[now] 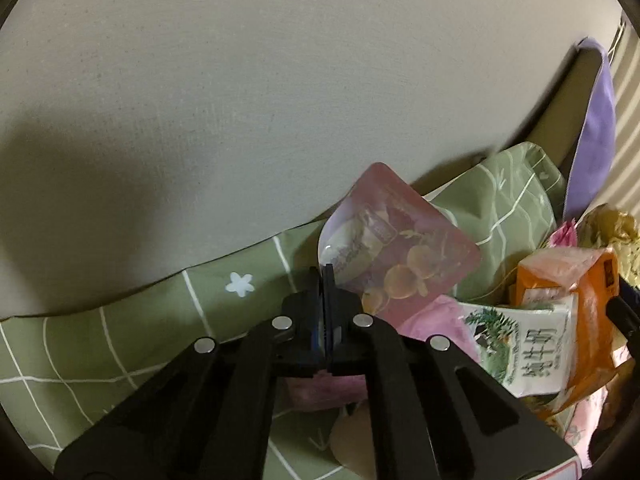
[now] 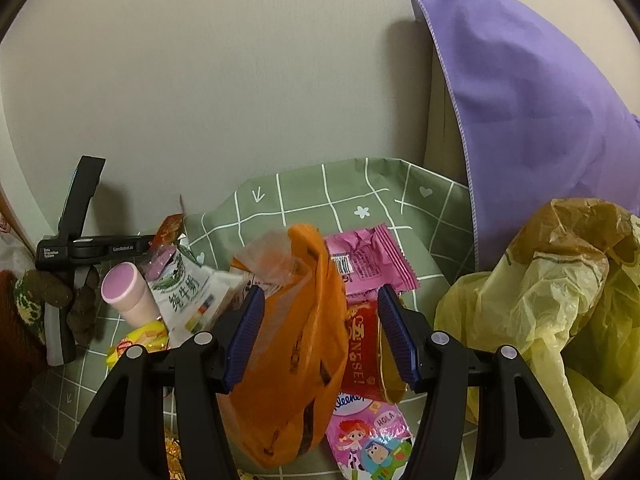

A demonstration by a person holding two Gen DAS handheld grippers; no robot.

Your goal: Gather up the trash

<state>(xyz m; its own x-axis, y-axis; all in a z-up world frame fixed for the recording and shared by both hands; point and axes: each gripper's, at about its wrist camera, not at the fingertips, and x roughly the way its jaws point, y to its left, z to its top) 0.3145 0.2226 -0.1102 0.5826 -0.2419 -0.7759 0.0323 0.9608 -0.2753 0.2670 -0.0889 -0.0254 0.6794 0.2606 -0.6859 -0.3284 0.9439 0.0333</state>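
Observation:
My left gripper (image 1: pixel 325 280) is shut on the edge of a pink foil lid (image 1: pixel 396 244) printed with fruit, held up in front of the wall. In the right wrist view the left gripper's body shows at the left (image 2: pixel 80 248), over a pink cup (image 2: pixel 126 294). My right gripper (image 2: pixel 320 332) is open, its blue pads either side of an orange plastic bag (image 2: pixel 296 344). A milk carton (image 2: pixel 188 296) (image 1: pixel 524 344), a pink wrapper (image 2: pixel 366 260), a red packet (image 2: pixel 360 344) and a cartoon tissue pack (image 2: pixel 368 436) lie around it on the green checked cloth (image 2: pixel 360 196).
A yellow plastic bag (image 2: pixel 552 320) stands open at the right. A purple cloth (image 2: pixel 528 108) hangs over a chair back. A beige wall (image 2: pixel 200 80) stands close behind. Brown lumps (image 2: pixel 80 308) and a yellow wrapper (image 2: pixel 140 340) lie at the left.

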